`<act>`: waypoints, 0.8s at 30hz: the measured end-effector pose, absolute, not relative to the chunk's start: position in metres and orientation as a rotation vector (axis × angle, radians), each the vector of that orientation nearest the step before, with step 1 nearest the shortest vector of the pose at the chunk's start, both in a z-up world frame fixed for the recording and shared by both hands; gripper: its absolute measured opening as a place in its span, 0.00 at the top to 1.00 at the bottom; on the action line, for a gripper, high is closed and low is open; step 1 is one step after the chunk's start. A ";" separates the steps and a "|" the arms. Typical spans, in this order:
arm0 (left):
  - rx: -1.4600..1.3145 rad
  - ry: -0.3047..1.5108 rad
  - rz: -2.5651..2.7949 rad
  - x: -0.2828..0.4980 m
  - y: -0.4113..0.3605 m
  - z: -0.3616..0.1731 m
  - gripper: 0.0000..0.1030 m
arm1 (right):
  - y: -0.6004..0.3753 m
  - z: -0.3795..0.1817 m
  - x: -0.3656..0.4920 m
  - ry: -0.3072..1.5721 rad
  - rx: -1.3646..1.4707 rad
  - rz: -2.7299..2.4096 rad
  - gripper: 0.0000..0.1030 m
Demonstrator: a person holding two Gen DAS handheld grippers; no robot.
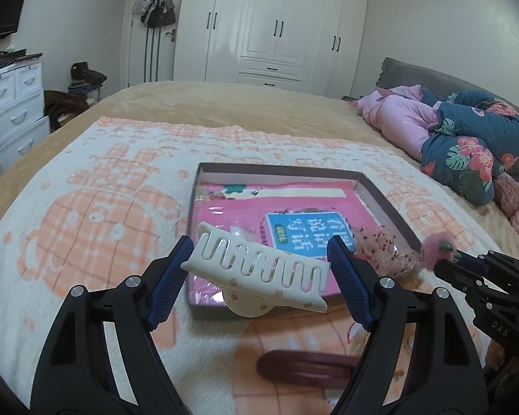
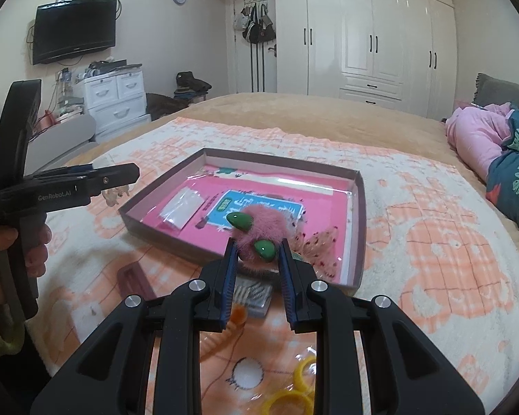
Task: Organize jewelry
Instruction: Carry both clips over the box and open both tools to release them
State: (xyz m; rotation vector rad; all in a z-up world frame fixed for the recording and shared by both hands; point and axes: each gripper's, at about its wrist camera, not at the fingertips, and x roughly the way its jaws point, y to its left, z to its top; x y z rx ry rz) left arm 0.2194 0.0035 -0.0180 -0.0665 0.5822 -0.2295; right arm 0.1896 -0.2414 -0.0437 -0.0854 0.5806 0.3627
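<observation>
My left gripper (image 1: 259, 247) is shut on a white claw hair clip (image 1: 259, 269), its blue pads pressing on the two ends. The clip hangs tilted over the near edge of a shallow brown-rimmed box (image 1: 387, 204). A pink book and a small plastic bag (image 2: 183, 209) lie in the box (image 2: 360, 207). My right gripper (image 2: 256, 243) is shut on a pink fuzzy hair clip (image 2: 256, 231) with green pieces, held above the box's near right corner. The left wrist view shows the right gripper (image 1: 449, 263) and its fuzzy clip (image 1: 439, 247) at the right. The left gripper (image 2: 135, 173) shows at the left of the right wrist view.
A maroon hair clip (image 1: 304, 366) lies on the orange-and-white blanket (image 1: 86, 207) below the left gripper. A speckled mesh bow (image 2: 318, 245) lies in the box's corner. Yellow rings (image 2: 294, 390) and a grey comb piece (image 2: 252, 294) lie near me. Bedding (image 1: 467, 138) is piled at the right.
</observation>
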 end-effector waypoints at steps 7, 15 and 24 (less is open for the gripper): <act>-0.050 0.589 -0.266 0.242 -0.015 -0.019 0.32 | -0.249 -0.043 0.200 0.580 -0.080 0.332 0.78; -0.039 0.643 -0.292 0.269 -0.033 -0.034 0.32 | -0.259 -0.044 0.216 0.582 -0.075 0.294 0.78; -0.012 0.691 -0.320 0.285 -0.042 -0.050 0.32 | -0.266 -0.048 0.237 0.597 -0.084 0.257 0.78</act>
